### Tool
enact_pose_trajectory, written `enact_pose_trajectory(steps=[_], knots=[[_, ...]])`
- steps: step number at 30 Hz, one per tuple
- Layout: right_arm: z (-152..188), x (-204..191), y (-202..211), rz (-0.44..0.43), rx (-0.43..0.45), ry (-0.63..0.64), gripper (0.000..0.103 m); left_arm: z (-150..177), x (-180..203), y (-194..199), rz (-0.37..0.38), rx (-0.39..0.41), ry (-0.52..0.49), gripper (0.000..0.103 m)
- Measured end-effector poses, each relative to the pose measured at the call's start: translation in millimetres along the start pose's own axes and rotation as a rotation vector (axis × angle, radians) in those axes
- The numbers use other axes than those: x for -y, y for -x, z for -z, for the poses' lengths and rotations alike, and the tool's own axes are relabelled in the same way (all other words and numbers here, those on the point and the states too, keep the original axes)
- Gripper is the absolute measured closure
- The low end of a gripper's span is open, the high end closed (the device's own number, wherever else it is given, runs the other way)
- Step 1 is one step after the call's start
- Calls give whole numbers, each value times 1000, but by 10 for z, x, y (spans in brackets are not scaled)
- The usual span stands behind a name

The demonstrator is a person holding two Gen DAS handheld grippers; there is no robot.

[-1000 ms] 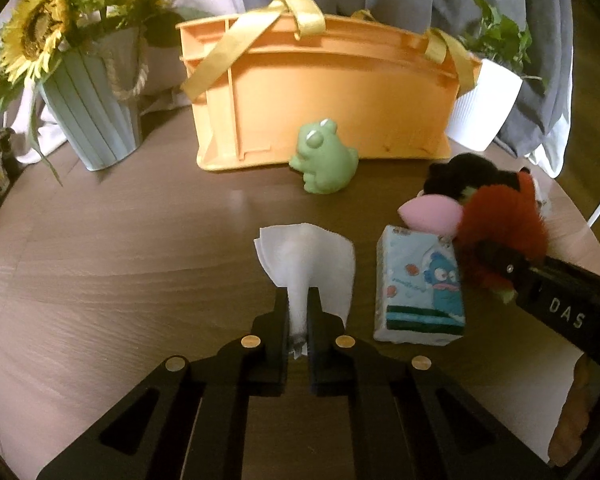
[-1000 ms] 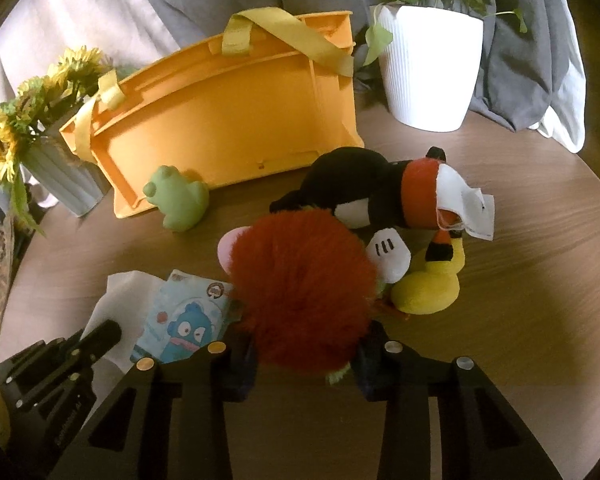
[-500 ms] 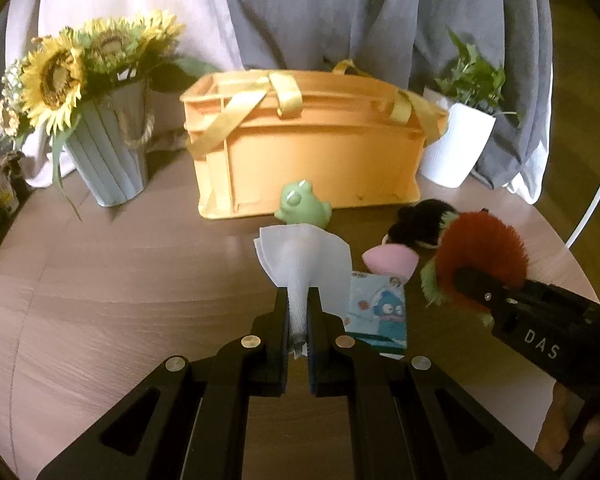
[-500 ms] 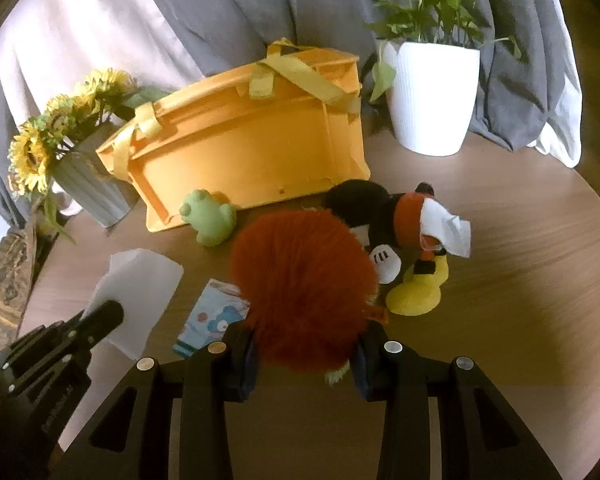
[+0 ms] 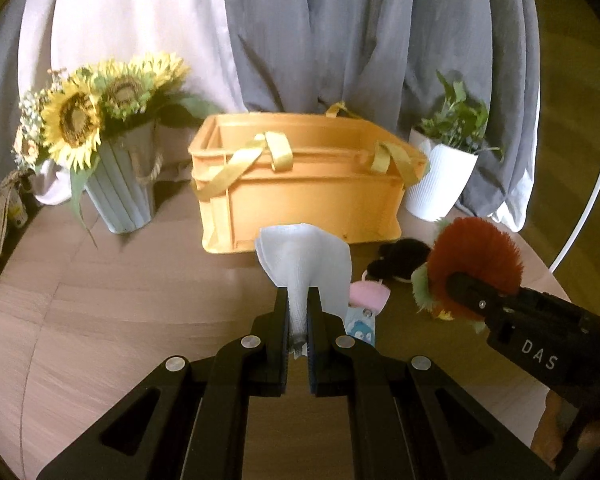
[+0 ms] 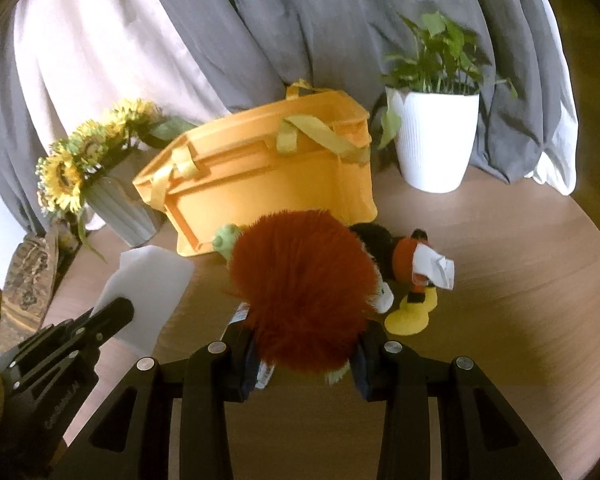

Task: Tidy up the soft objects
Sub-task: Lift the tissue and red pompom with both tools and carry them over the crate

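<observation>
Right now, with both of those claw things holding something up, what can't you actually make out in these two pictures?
- Orange basket: its floor is hidden by its own front wall in both views.
- Green frog toy: mostly covered by the red fluffy toy in the right wrist view; absent from the left view, where the white cloth may cover it.
- Cartoon tissue pack: largely behind the cloth and left gripper.
- Right gripper: pads buried in fur.
</observation>
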State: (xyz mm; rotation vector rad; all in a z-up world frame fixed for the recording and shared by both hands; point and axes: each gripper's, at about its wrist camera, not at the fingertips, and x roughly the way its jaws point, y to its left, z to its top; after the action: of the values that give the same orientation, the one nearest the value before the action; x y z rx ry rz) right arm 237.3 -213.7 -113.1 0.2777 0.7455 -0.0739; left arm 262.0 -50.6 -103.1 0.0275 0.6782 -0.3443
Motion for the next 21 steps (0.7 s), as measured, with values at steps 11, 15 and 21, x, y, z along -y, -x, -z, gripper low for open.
enact_pose_trajectory(steps=[11, 15, 21], knots=[[-177, -103, 275, -30, 68, 25, 65, -182, 16, 270, -2, 75, 13, 94], [-259, -133, 361, -39, 99, 33, 65, -259, 6, 361, 1, 105, 19, 94], [-396, -186, 476, -52, 147, 41, 65, -373, 7, 464, 4, 145, 25, 94]])
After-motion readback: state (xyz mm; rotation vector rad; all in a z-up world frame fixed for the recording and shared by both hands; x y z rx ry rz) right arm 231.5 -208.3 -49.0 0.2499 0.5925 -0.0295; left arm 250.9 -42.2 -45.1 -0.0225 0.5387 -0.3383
